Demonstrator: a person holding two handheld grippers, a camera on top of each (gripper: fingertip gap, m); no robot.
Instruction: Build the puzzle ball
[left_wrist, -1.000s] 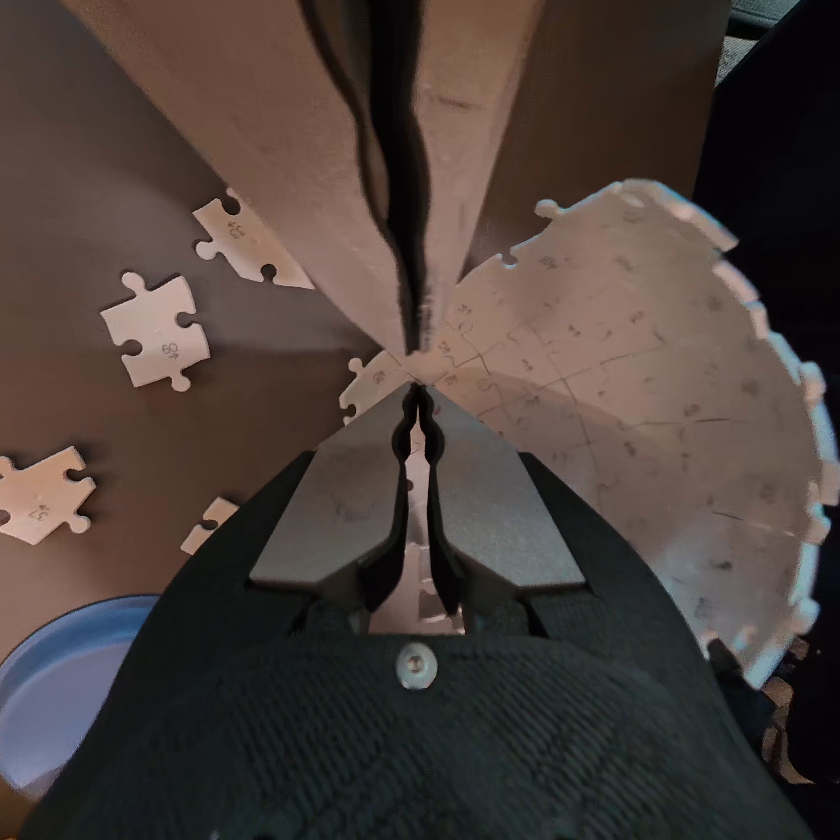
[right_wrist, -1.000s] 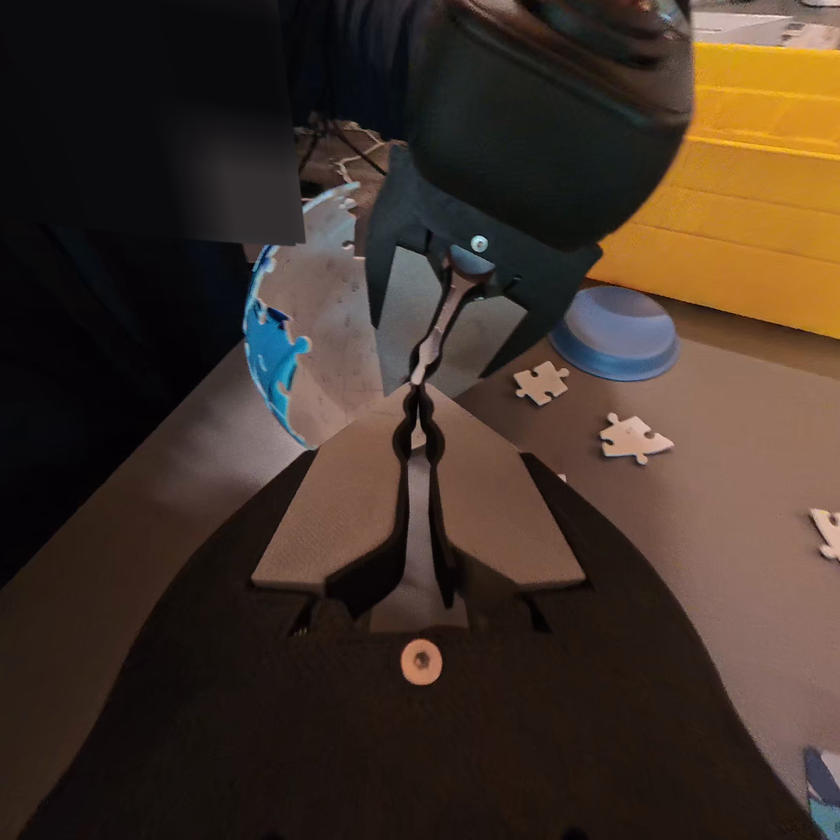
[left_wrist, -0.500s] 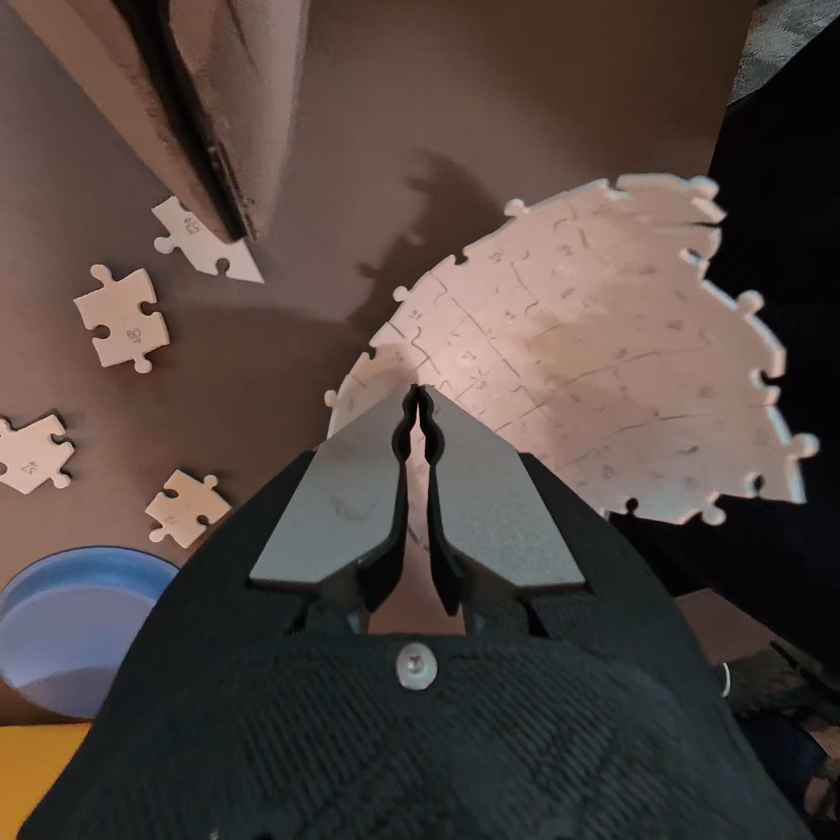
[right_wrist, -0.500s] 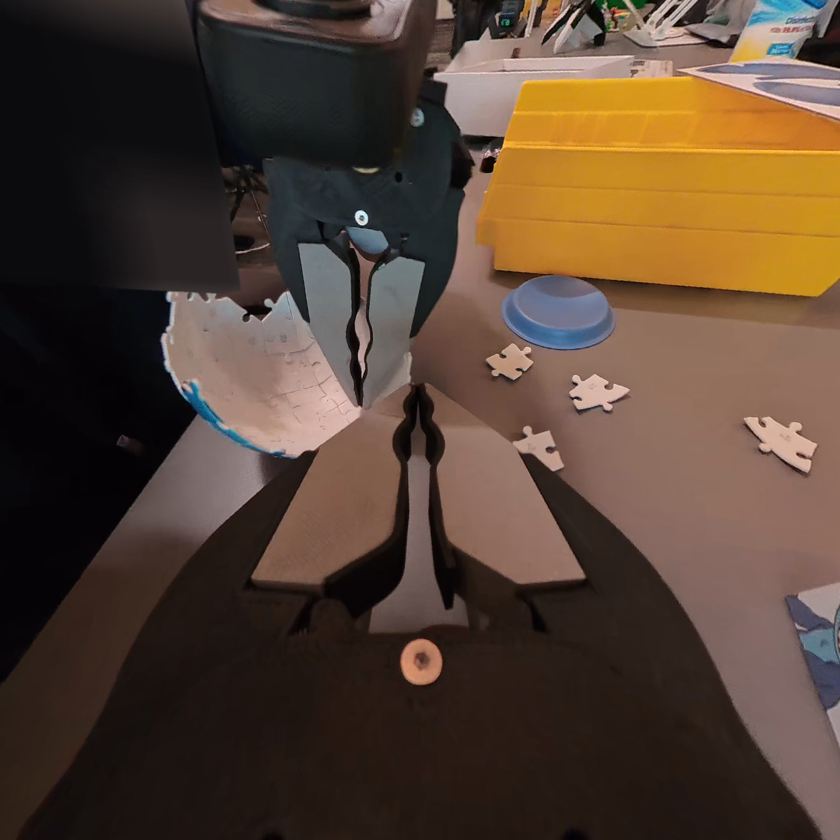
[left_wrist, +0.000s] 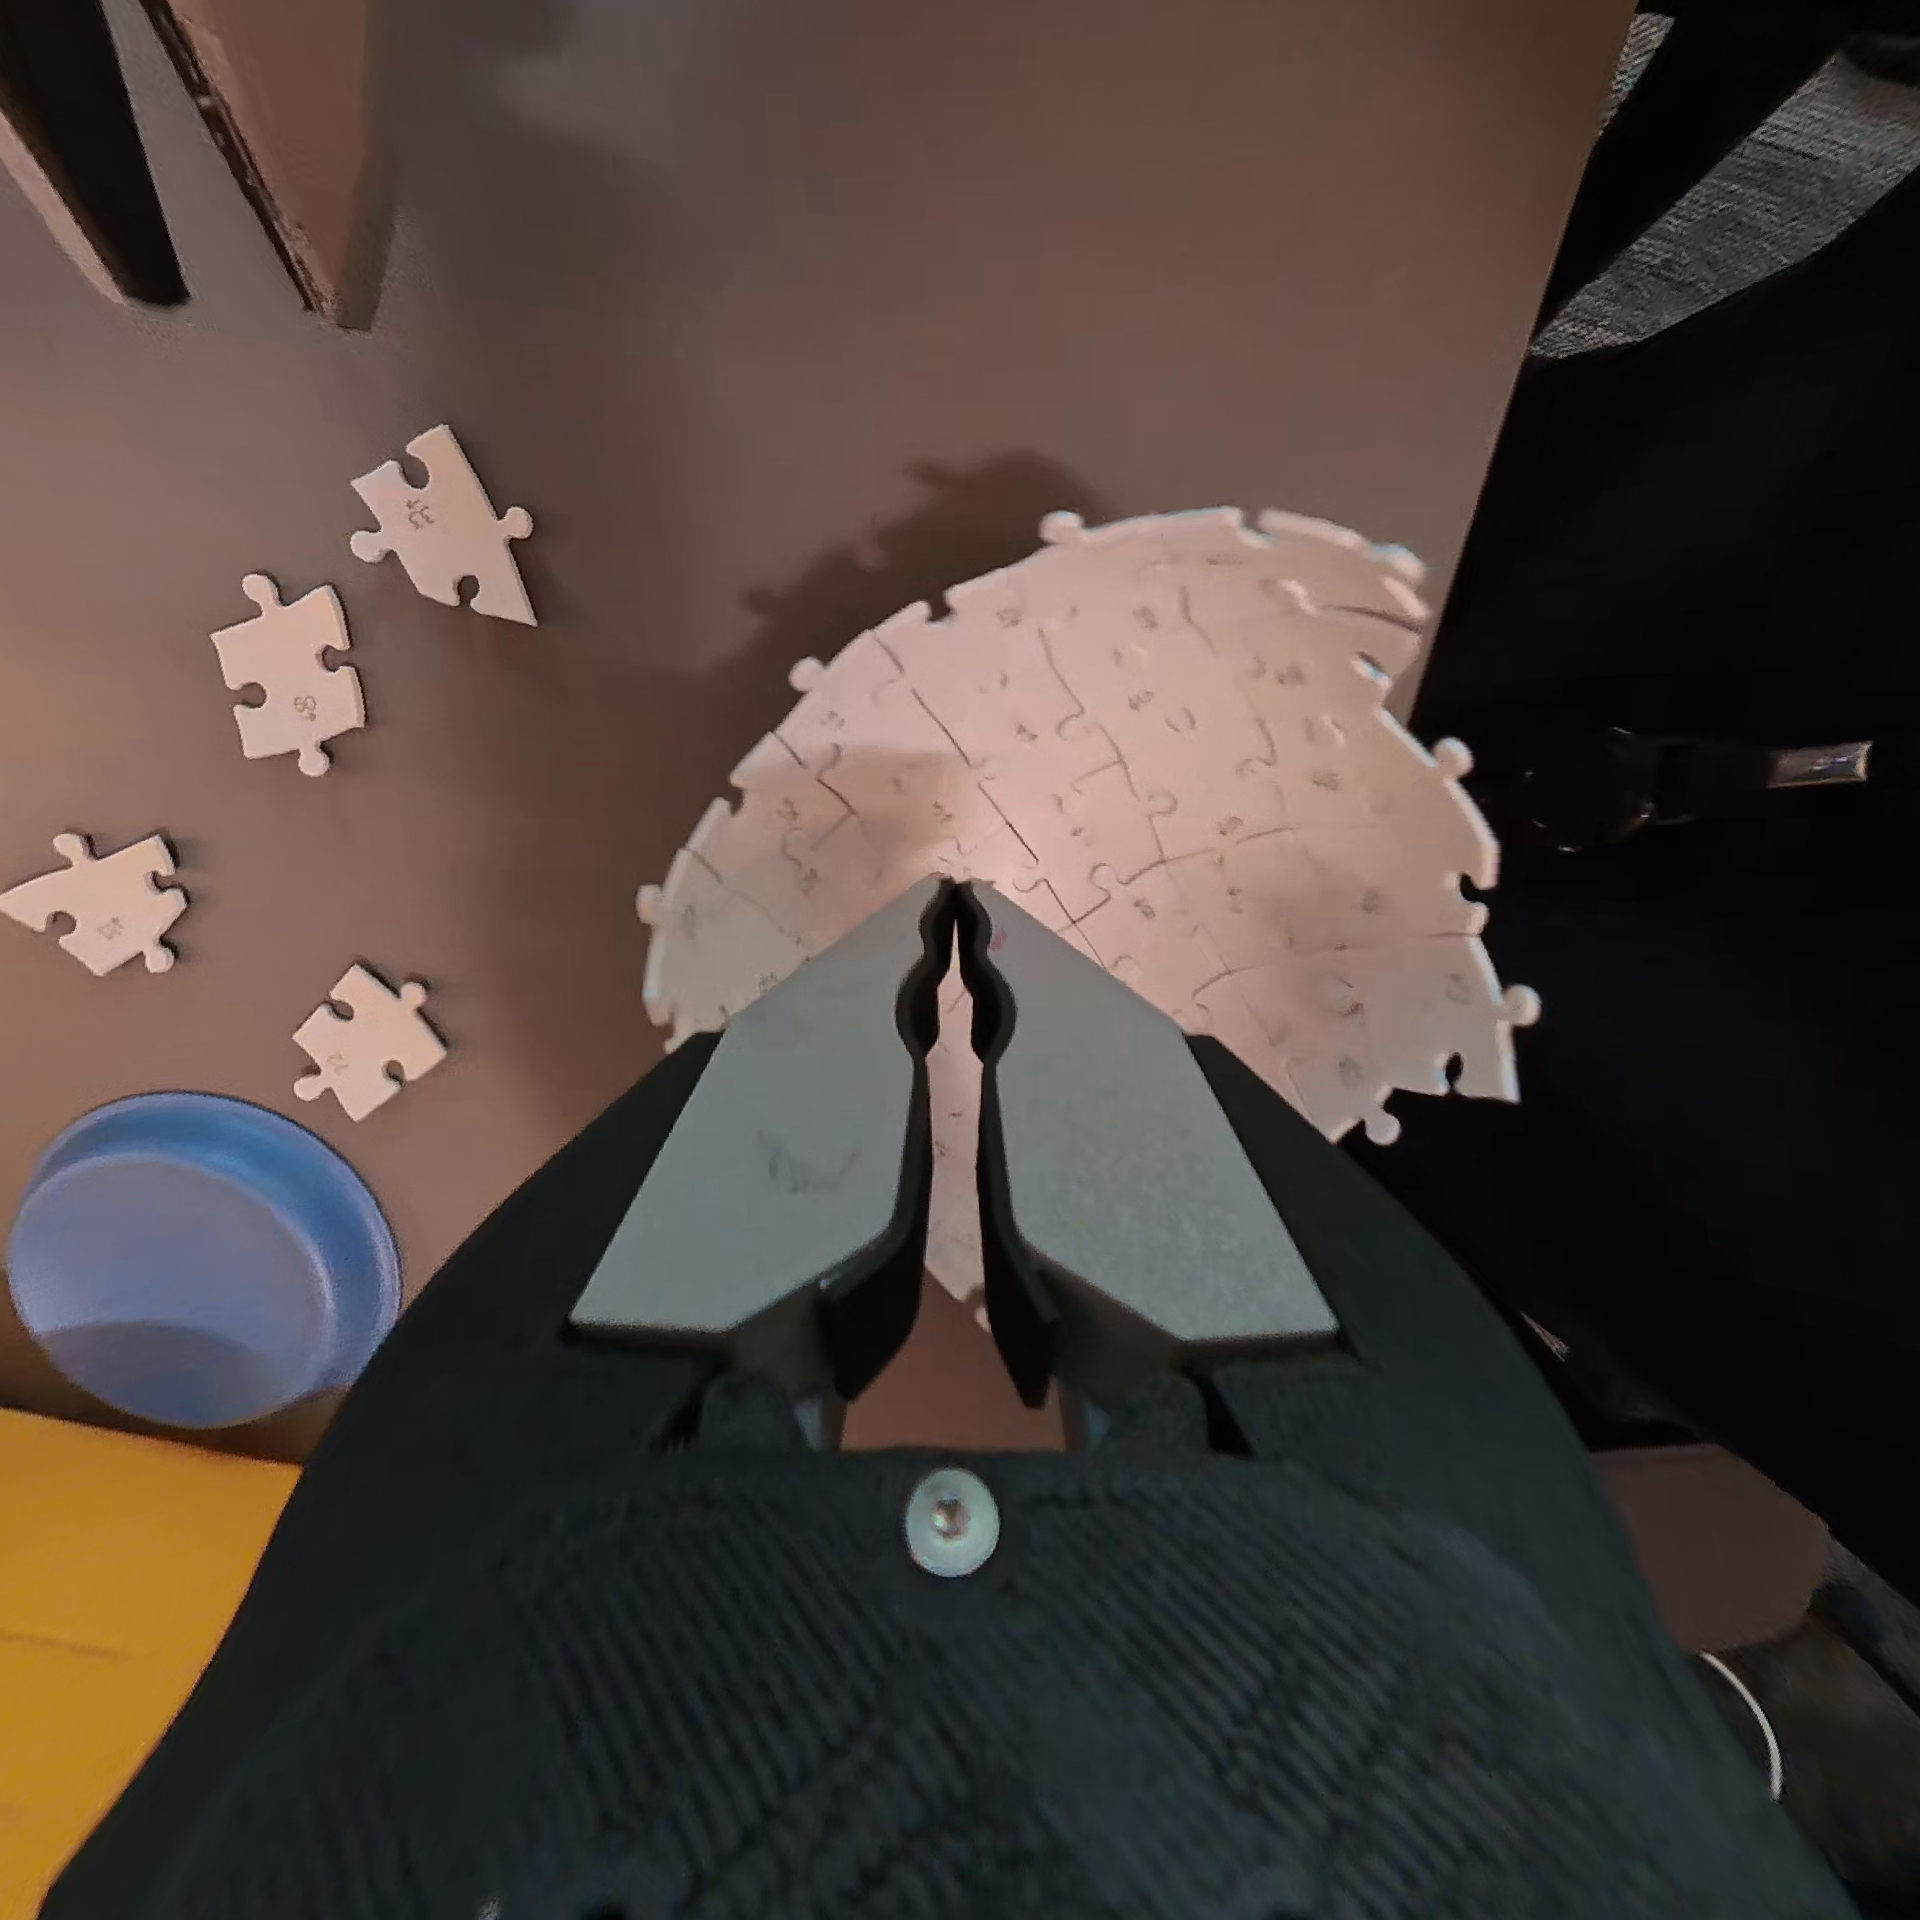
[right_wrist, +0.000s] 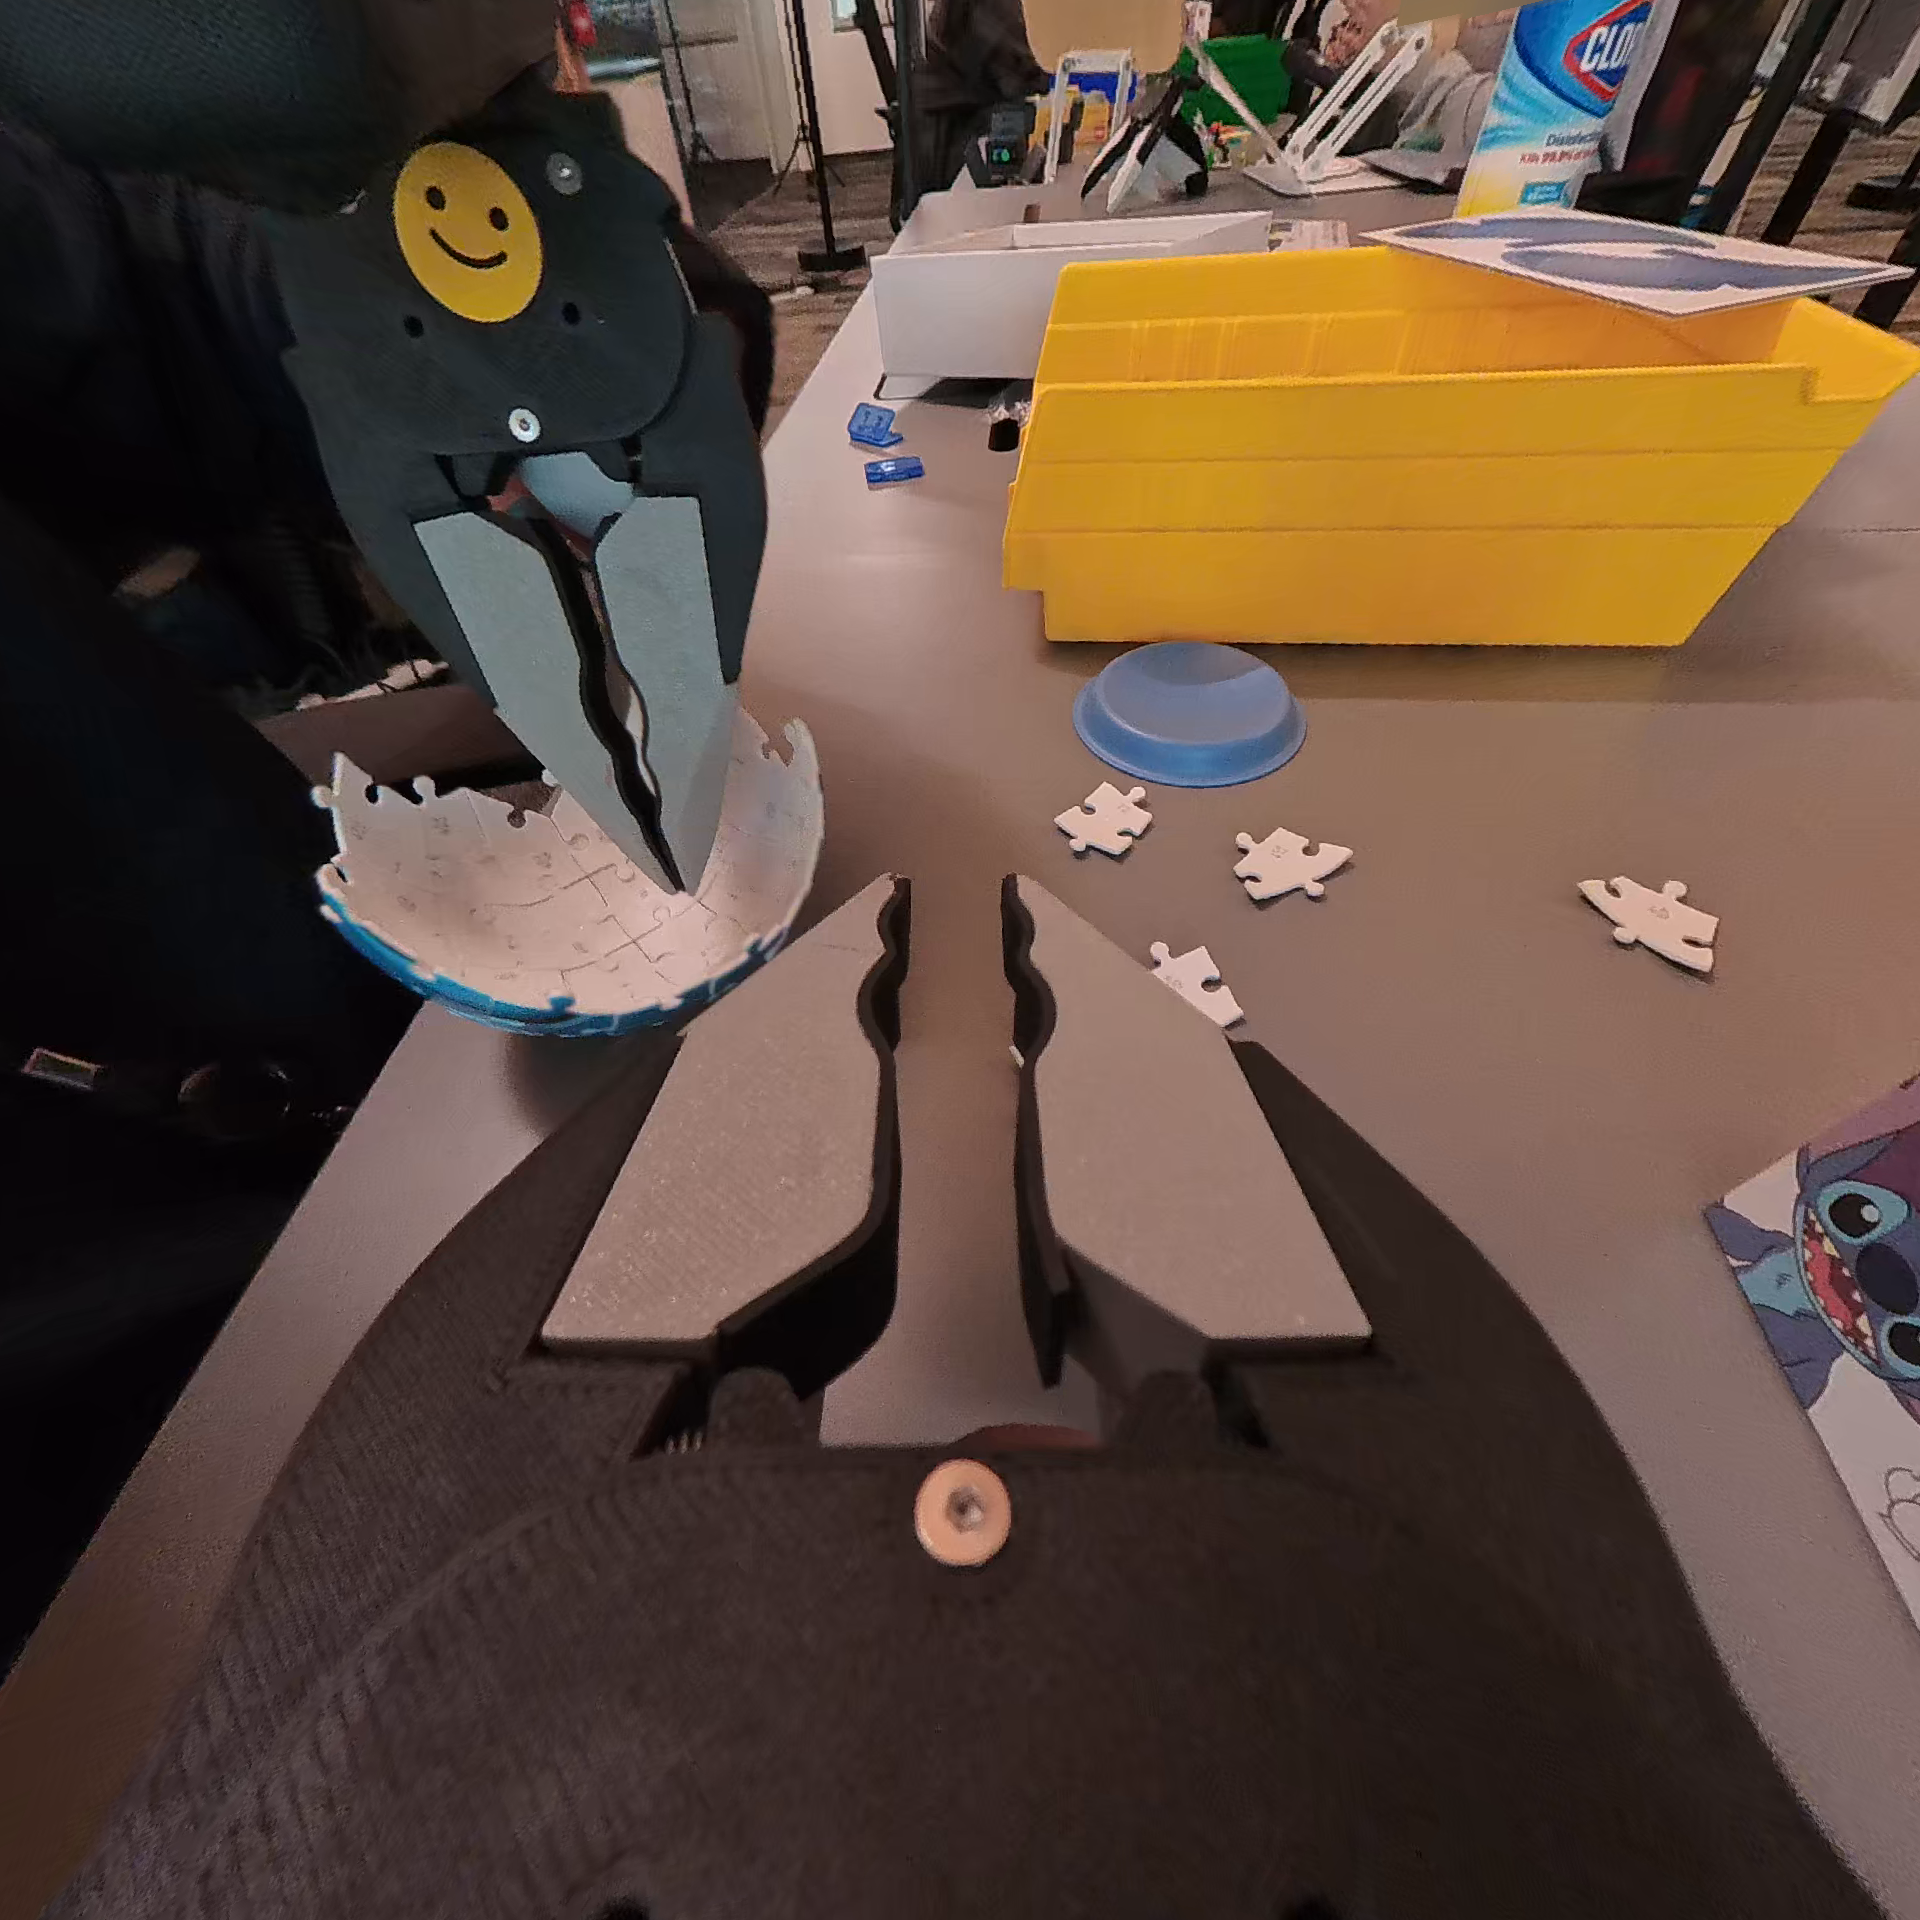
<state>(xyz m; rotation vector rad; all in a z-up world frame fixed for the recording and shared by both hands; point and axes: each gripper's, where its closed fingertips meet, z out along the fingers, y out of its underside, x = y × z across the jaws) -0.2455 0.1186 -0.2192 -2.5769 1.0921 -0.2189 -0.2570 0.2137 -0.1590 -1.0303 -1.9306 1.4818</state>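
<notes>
The half-built puzzle ball (right_wrist: 488, 914) is a bowl, white inside and blue outside, at the table's left edge. It also shows in the left wrist view (left_wrist: 1195, 790). My left gripper (left_wrist: 954, 889) is shut and empty, and its tips (right_wrist: 670, 878) point down into the bowl, at or just above the inner surface. My right gripper (right_wrist: 951, 885) is open and empty, just right of the bowl and above the table. Its fingers (left_wrist: 218, 156) show at the top left of the left wrist view. Several loose white pieces (right_wrist: 1288, 862) lie on the table (right_wrist: 1455, 1039), also in the left wrist view (left_wrist: 291, 691).
A blue dish (right_wrist: 1190, 717) stands upside down behind the pieces, also in the left wrist view (left_wrist: 197, 1257). A yellow bin (right_wrist: 1403, 468) and a white tray (right_wrist: 1018, 291) stand farther back. A picture card (right_wrist: 1849, 1299) lies at the right. A person in dark clothes is on the left. Some 11 centimetres of space lies between my two pairs of fingers.
My right gripper has pulled back from the bowl and opened. The left gripper stays shut over the bowl, which has tipped from on edge to rim-up.
</notes>
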